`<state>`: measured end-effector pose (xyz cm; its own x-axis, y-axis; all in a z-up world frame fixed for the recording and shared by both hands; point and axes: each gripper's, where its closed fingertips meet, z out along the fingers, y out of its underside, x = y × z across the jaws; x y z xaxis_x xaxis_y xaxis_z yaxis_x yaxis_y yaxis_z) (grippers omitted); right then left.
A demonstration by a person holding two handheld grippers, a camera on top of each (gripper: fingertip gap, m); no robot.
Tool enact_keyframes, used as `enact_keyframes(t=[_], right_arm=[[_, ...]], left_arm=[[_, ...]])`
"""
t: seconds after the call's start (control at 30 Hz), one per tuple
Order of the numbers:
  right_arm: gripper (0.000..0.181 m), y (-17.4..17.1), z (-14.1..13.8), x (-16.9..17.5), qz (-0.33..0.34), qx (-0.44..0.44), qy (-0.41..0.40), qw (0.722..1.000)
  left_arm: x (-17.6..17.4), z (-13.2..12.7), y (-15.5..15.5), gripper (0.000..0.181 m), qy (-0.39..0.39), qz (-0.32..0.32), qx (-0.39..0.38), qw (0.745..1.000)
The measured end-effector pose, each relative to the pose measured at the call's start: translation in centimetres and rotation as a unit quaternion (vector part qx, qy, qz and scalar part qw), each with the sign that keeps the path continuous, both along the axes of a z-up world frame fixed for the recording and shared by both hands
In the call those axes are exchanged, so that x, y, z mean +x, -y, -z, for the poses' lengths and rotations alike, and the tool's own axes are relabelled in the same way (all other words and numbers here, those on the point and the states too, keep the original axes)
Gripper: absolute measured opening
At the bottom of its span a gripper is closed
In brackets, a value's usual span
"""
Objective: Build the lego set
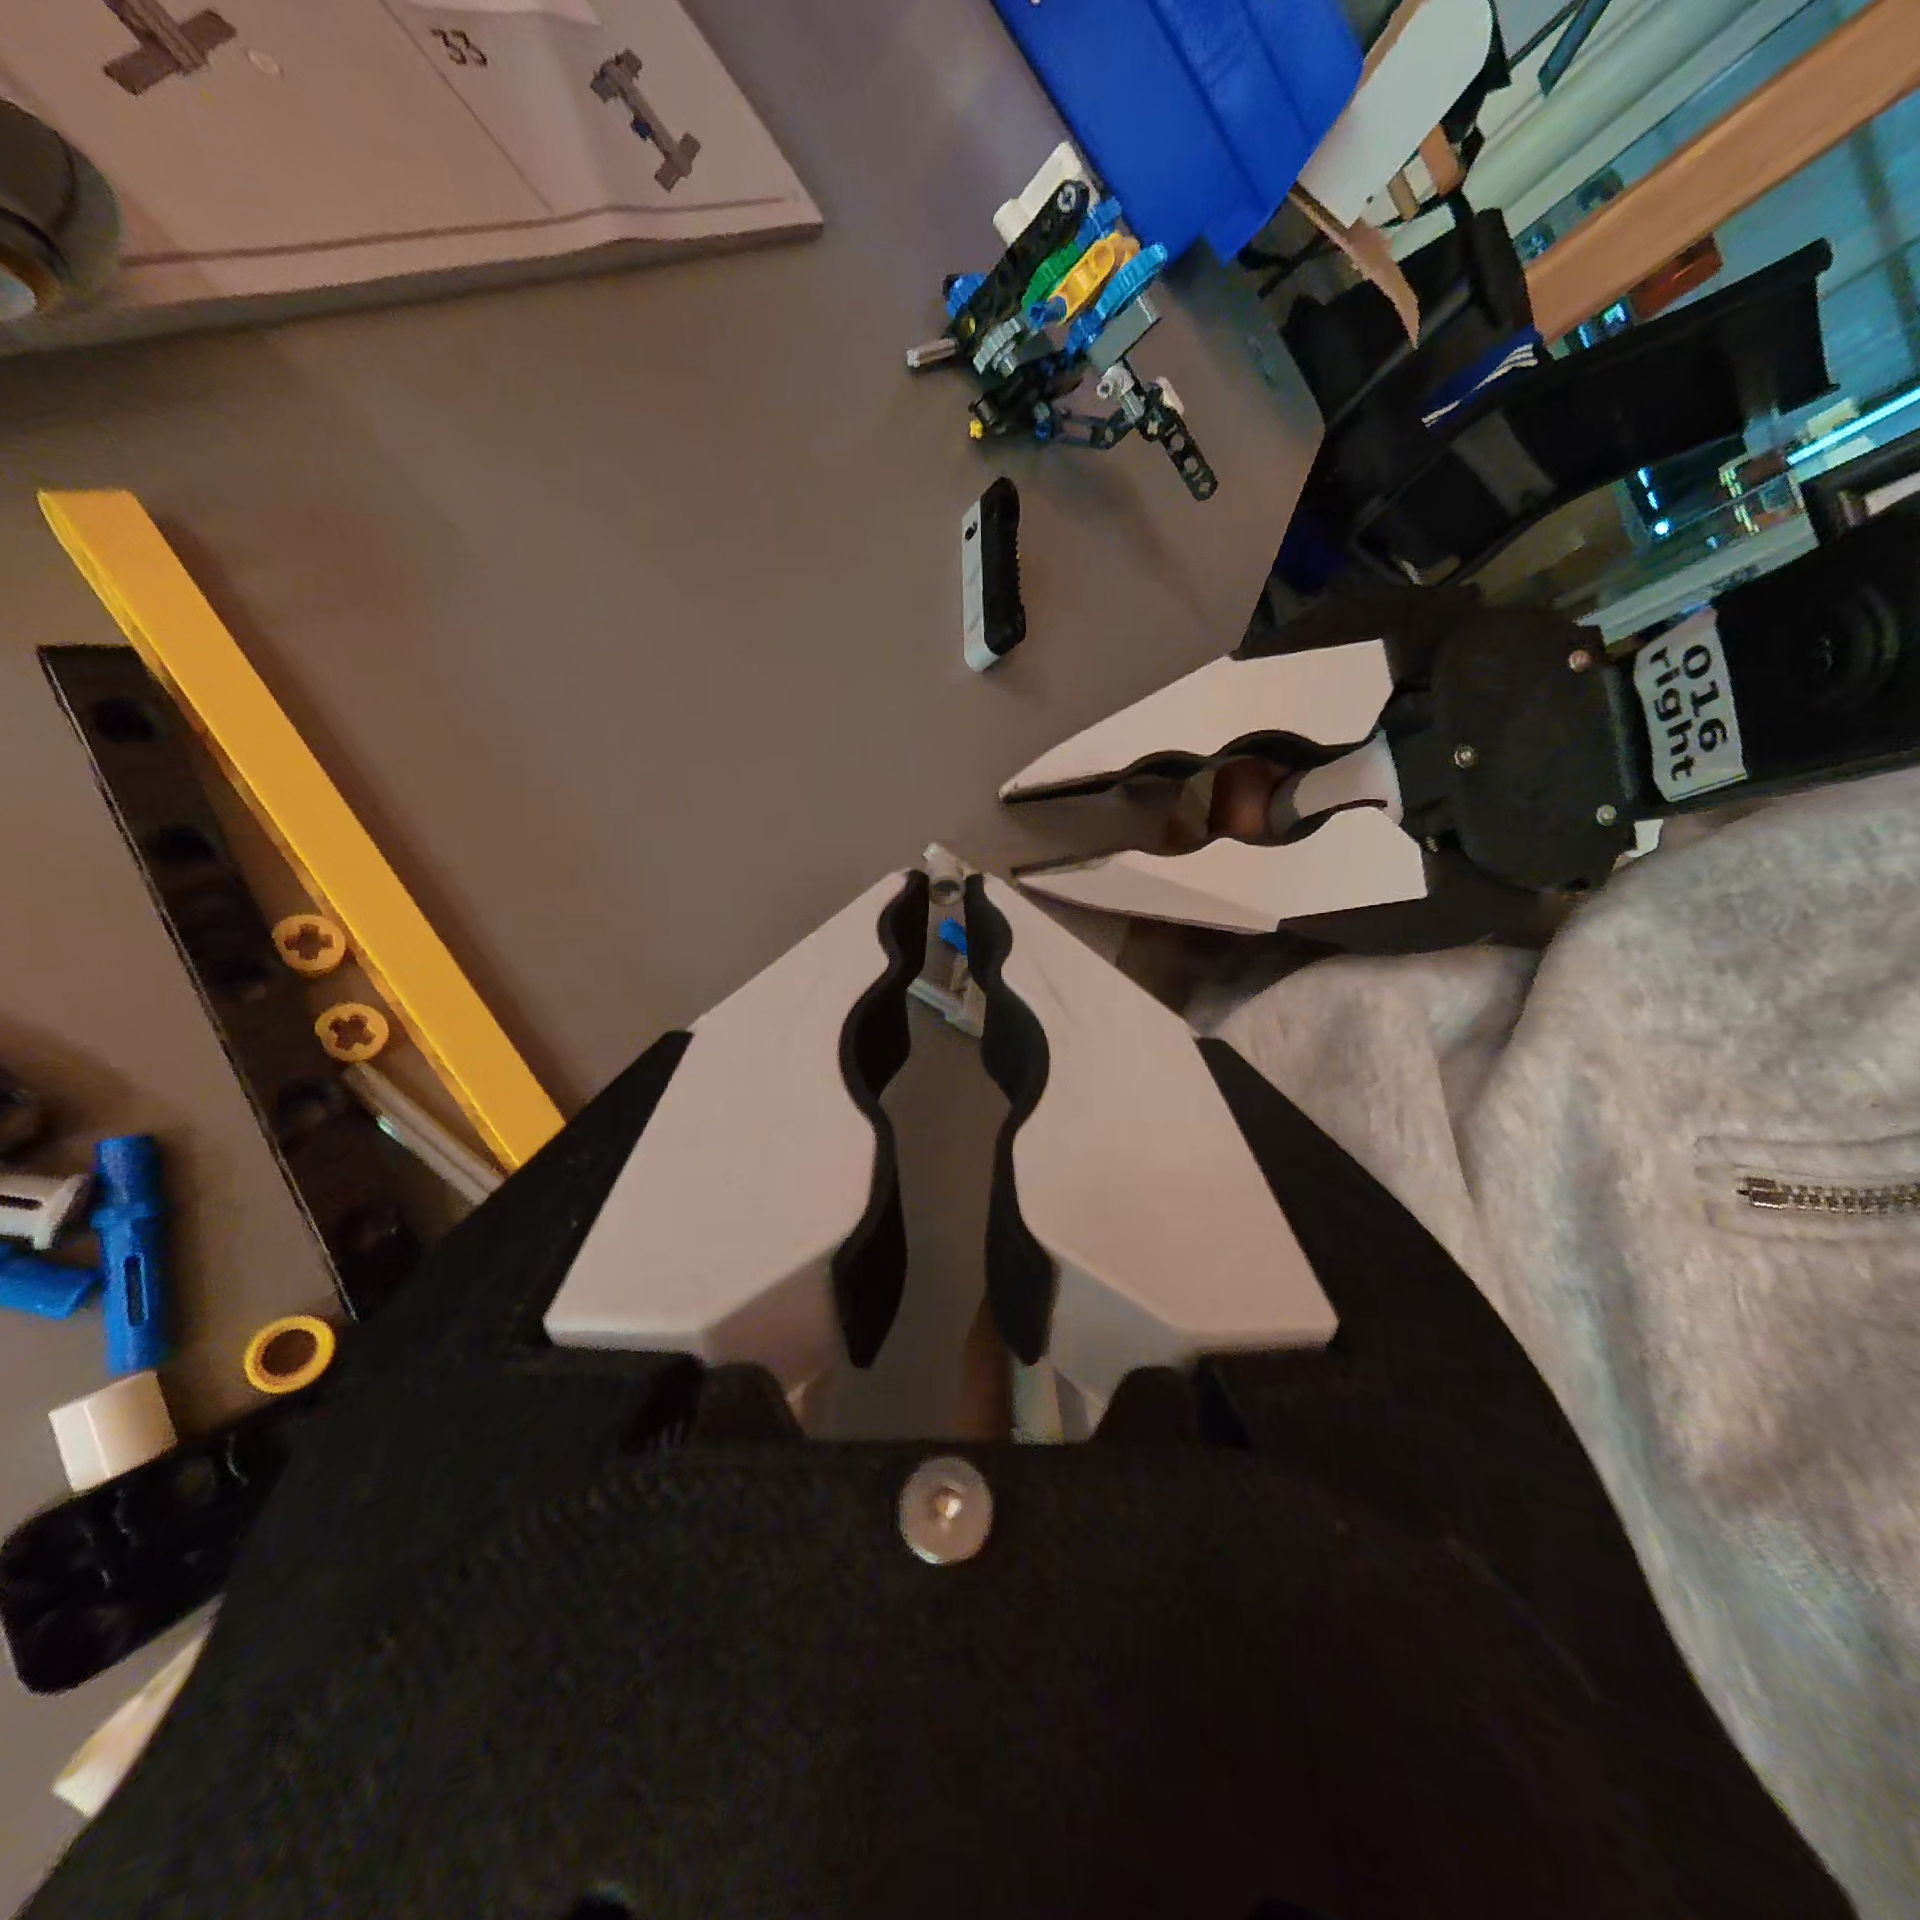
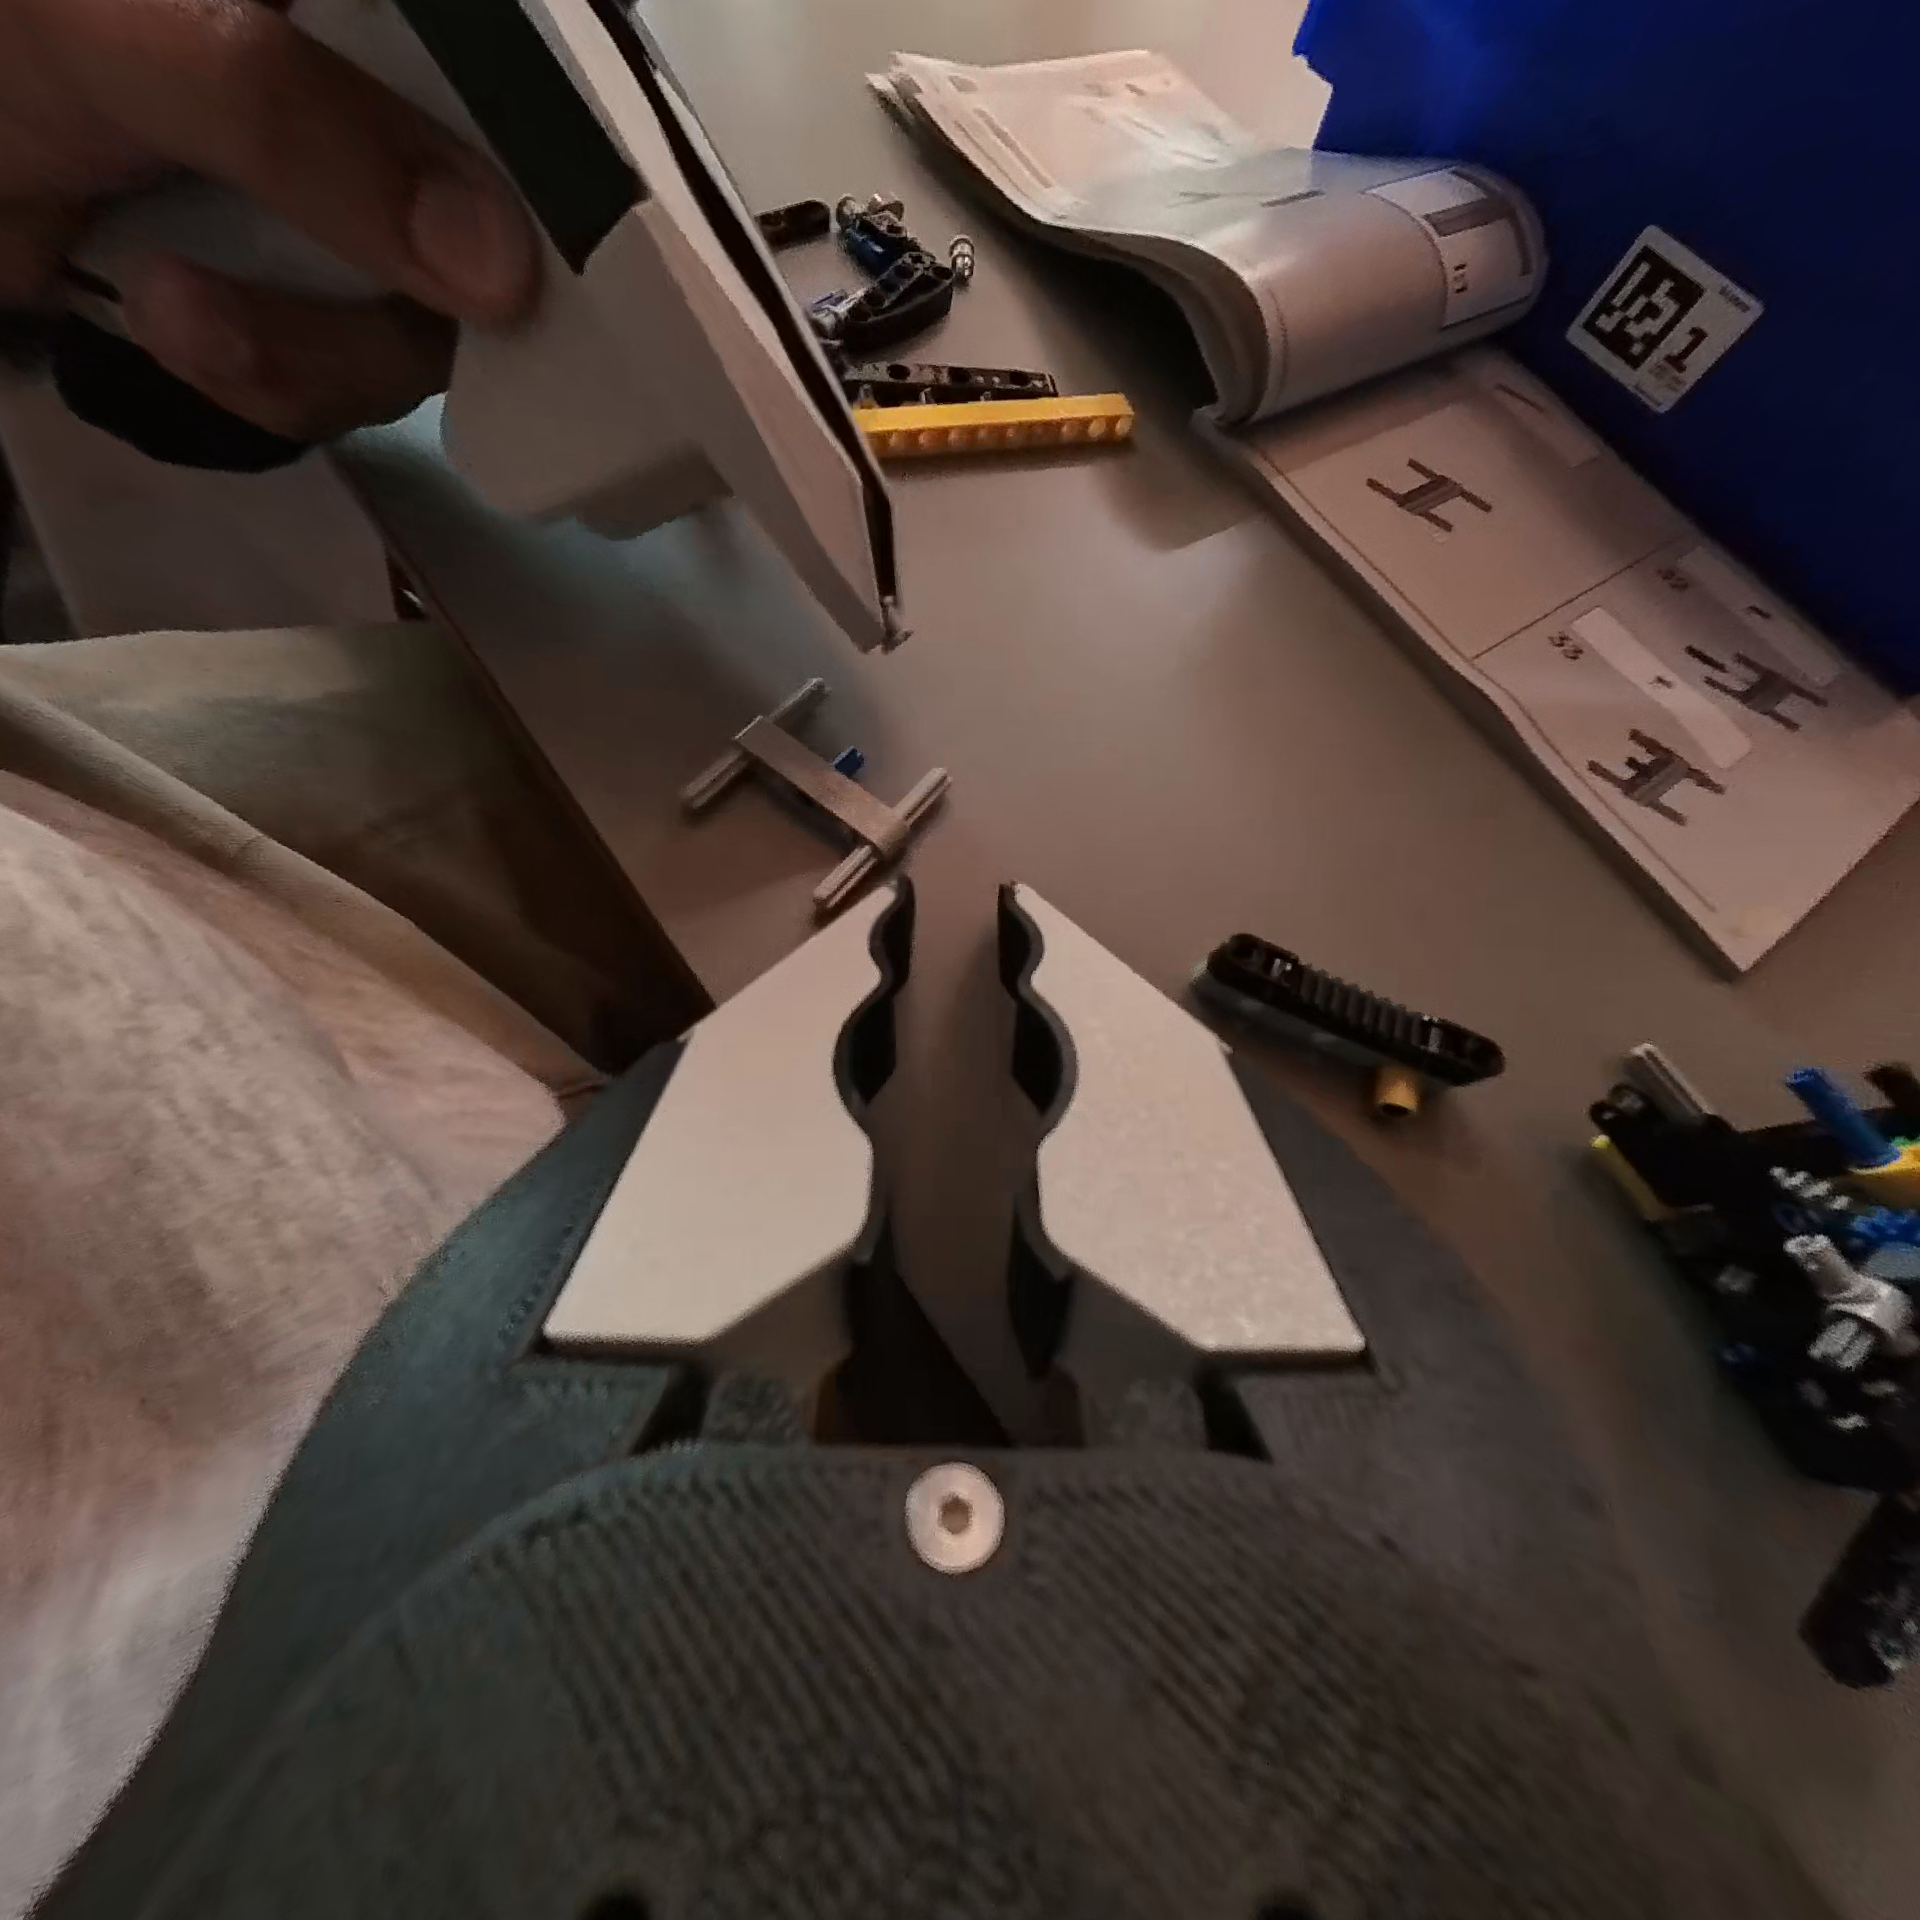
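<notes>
two grippers are seen over a grey table (image 2: 1195,665), tips close together near the table's near edge. the left gripper (image 1: 945,894) is narrowed to a slim gap, and a small grey piece (image 1: 940,868) is seen at its very tips; whether it is truly pinched cannot be told from the left wrist view, though in the right wrist view something tiny is seen hanging at the left gripper's tip (image 2: 888,629), well above the table. the right gripper (image 2: 954,914) is held partly open with nothing between its fingers. just beyond its tips, a grey h-shaped lego frame (image 2: 816,790) (with a small blue pin on one side) is laid flat on the table.

a partly built lego model (image 1: 1049,322) — black, blue, yellow and green — is set farther off, beside a blue bin (image 1: 1184,104). a black toothed lego beam (image 2: 1351,1013) is laid between the model and the grippers. an open instruction booklet (image 2: 1558,644) is spread near the bin. loose parts are gathered at the left gripper's side: a long yellow beam (image 1: 291,800), a long black beam (image 1: 218,935) just beside it, and blue pins (image 1: 130,1247). a person's hand (image 2: 239,208) is wrapped round the left gripper's handle, and a grey fleece sleeve (image 1: 1621,1247) is seen close by.
</notes>
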<state>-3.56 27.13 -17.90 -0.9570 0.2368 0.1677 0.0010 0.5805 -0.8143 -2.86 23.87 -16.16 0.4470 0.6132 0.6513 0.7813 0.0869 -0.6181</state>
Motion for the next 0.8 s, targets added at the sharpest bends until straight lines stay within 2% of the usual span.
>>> enact_keyframes(t=[0.37, 0.57, 0.8], right_arm=[[0.019, -0.5, -0.4, -0.9, 0.028, -0.016, 0.035, 0.999], [0.022, -0.4, -1.0, 0.5, 0.010, -0.032, 0.056, 0.998], [0.028, -0.1, -0.3, 1.5, -0.009, -0.018, 0.064, 0.998]], left_arm=[[1.5, 0.1, -0.6, 0.005, 0.025, 0.026, 0.016, 0.999], [0.9, -0.4, 0.5, 0.005, 0.011, -0.003, 0.025, 1.000], [0.7, -0.4, 0.7, 0.005, 0.006, -0.010, 0.026, 1.000]])
